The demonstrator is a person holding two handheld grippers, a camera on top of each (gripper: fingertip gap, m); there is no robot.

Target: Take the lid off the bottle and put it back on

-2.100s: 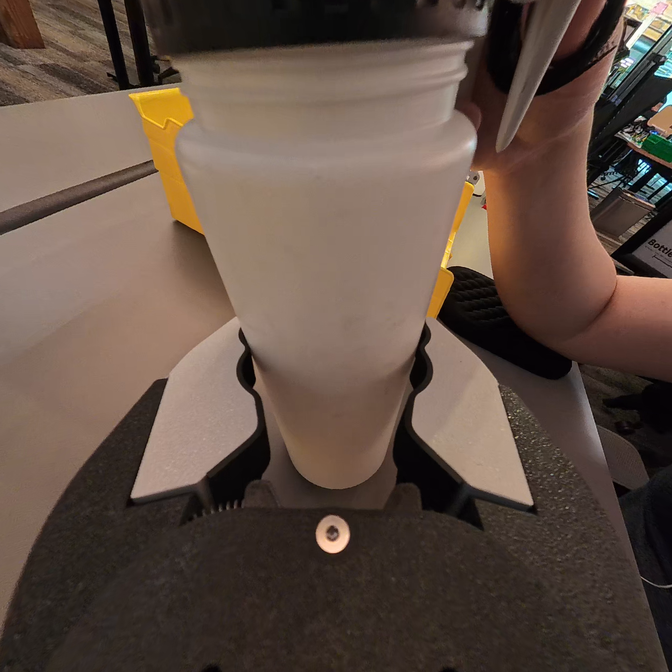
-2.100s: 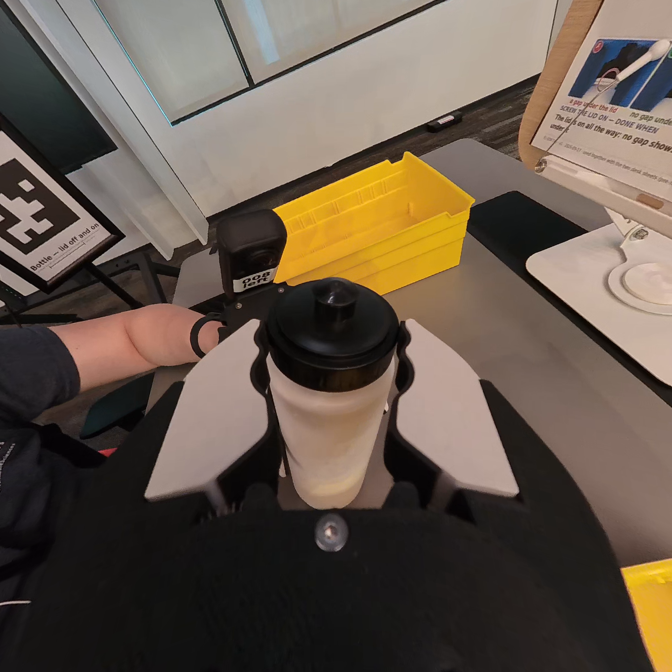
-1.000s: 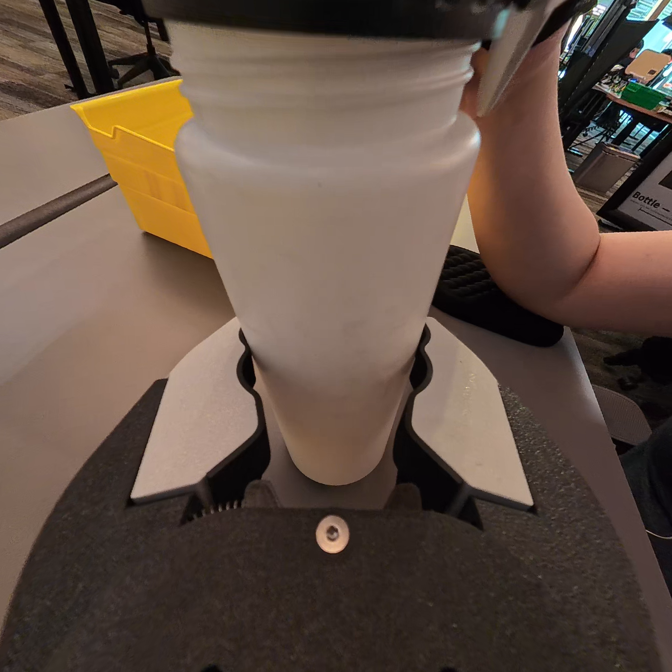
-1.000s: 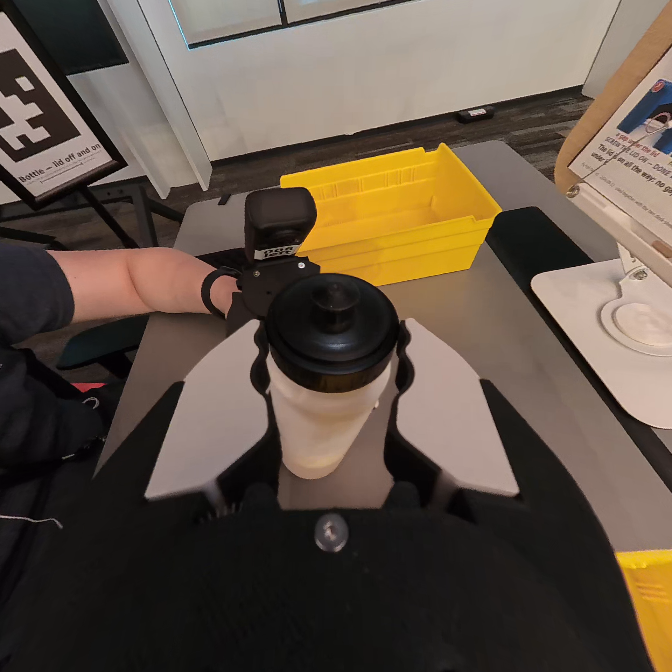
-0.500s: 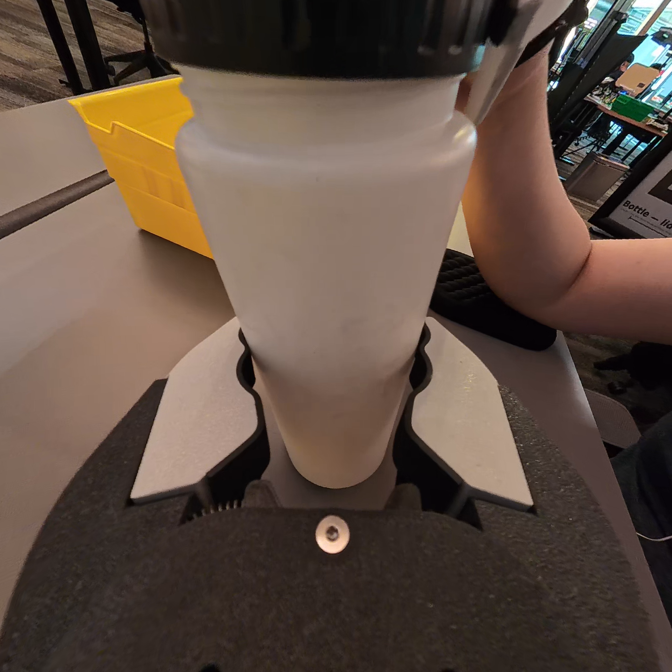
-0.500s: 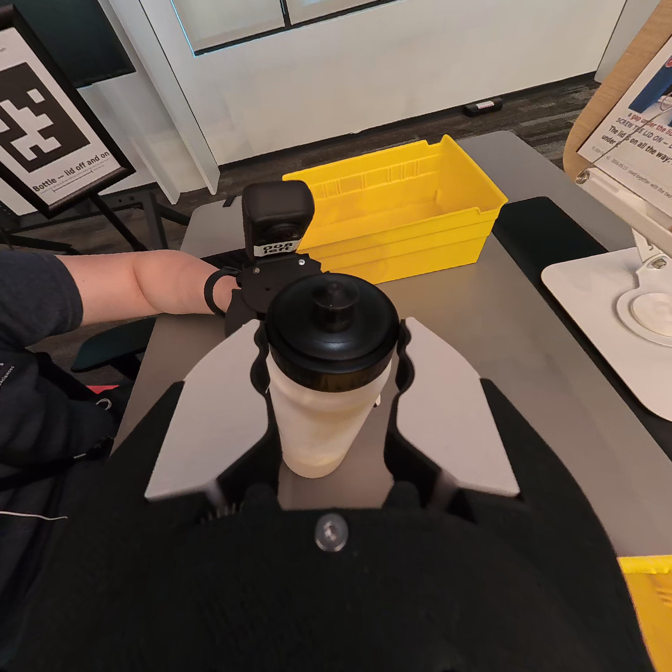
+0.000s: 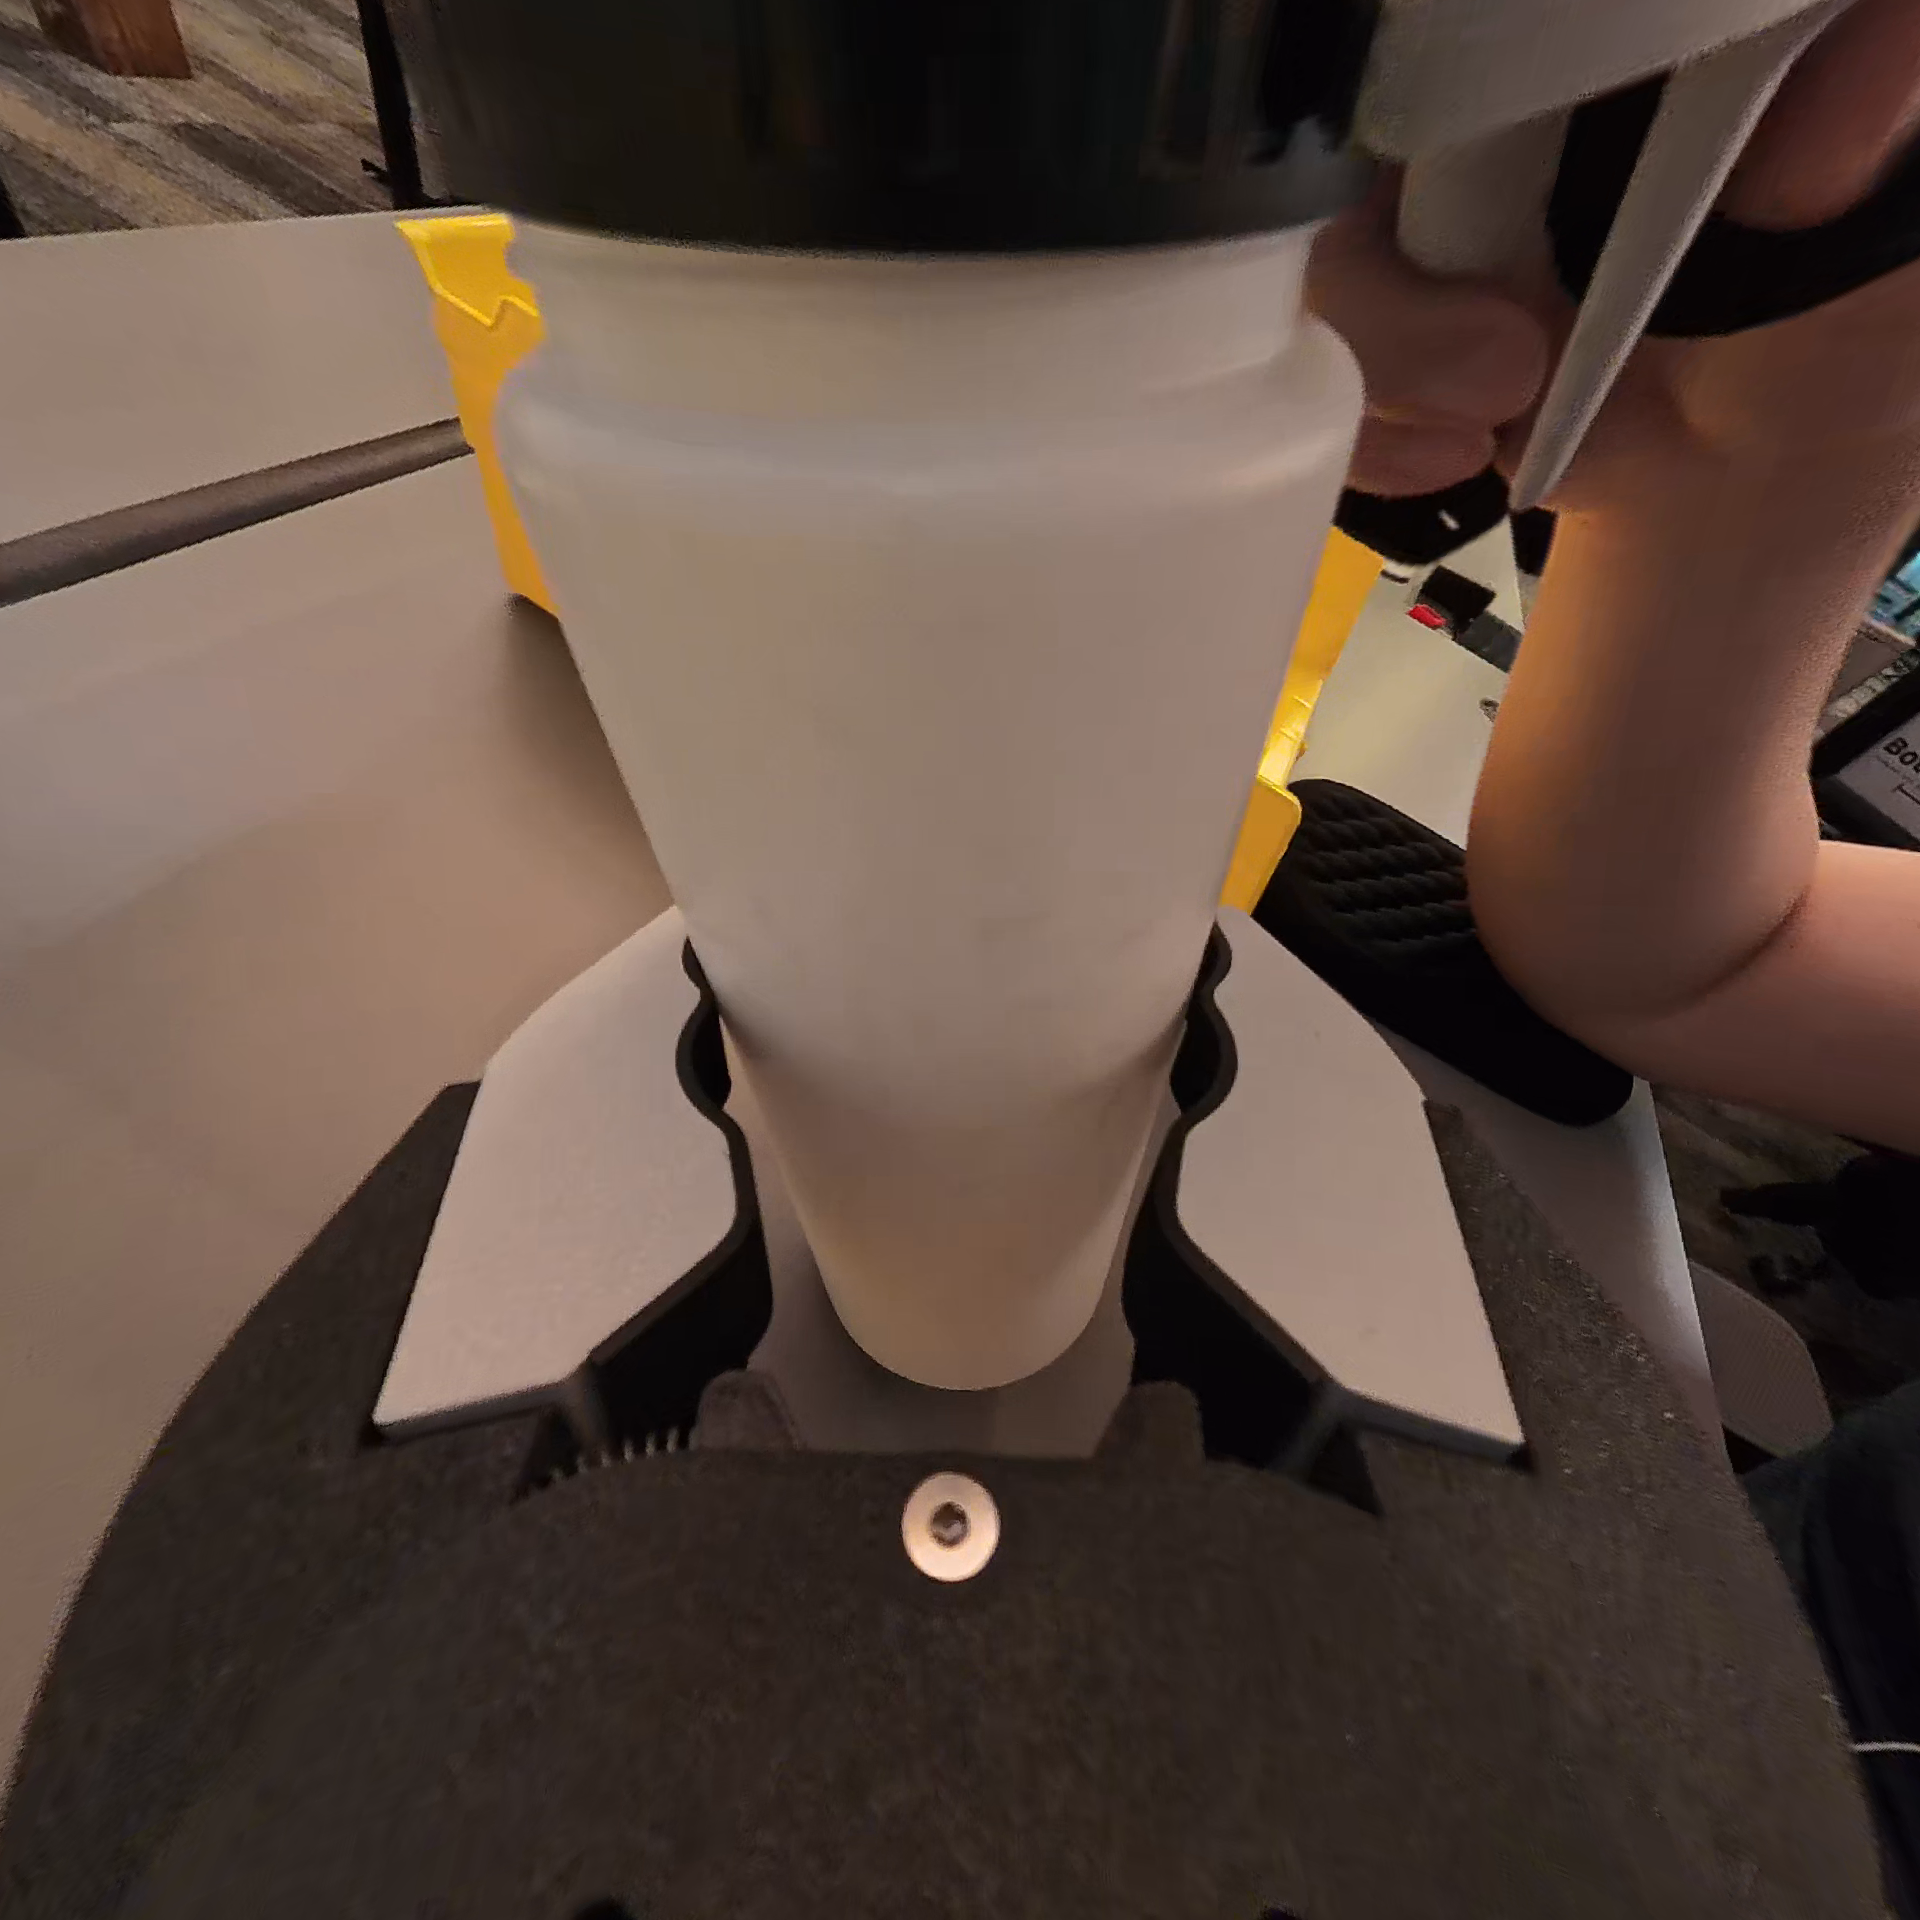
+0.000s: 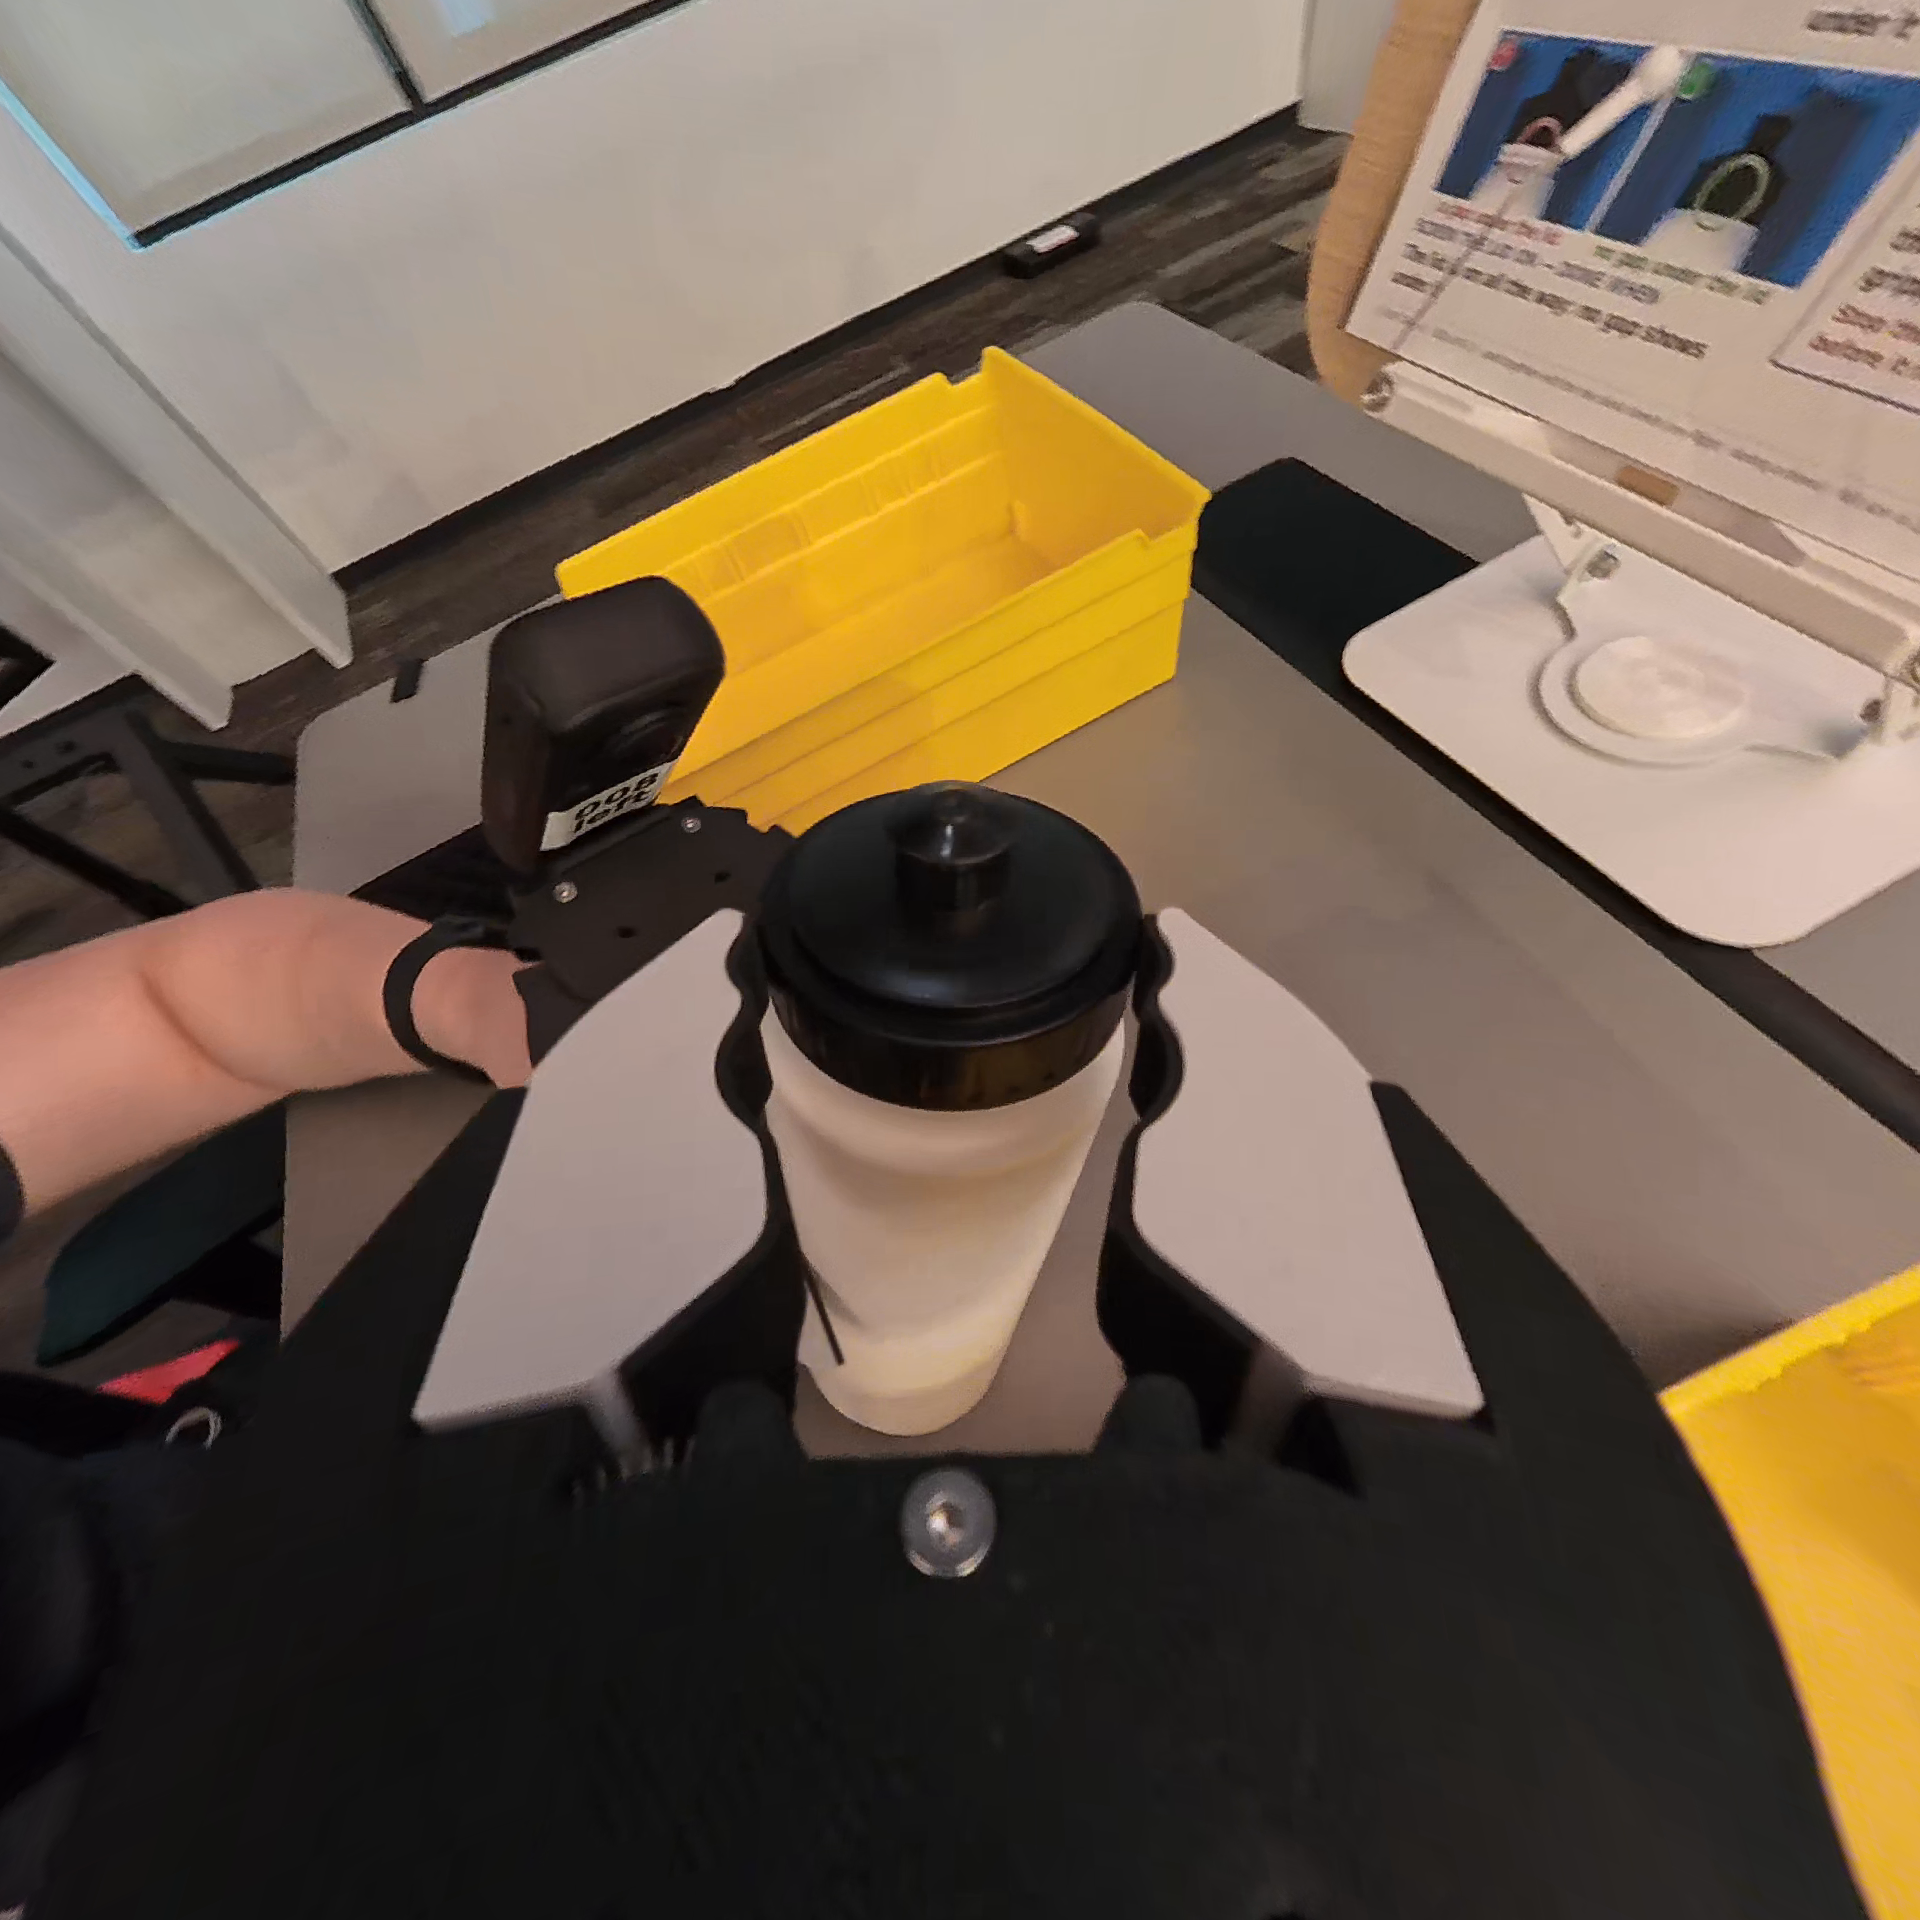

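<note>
A frosted white bottle (image 7: 935,675) stands upright over the grey table (image 7: 260,831). My left gripper (image 7: 951,1039) is shut on its lower body. A black lid (image 7: 883,114) with a spout sits on the neck and covers the threads. My right gripper (image 8: 951,997) comes from above and is shut on the lid (image 8: 945,862), one finger on each side of its rim. The bottle (image 8: 925,1247) hangs below the lid in the right wrist view. The left gripper's black body (image 8: 623,894) shows behind it, held by a hand.
A yellow bin (image 8: 914,623) stands behind the bottle, and another yellow bin (image 8: 1829,1507) is at the near right. A white stand base (image 8: 1662,790) carries an instruction board (image 8: 1662,208) at the right. A black pad (image 8: 1320,551) lies beside the bin.
The lid has come down over the neck: the white threads seen earlier are now covered. The right gripper has turned with the lid. Both views have swung.
</note>
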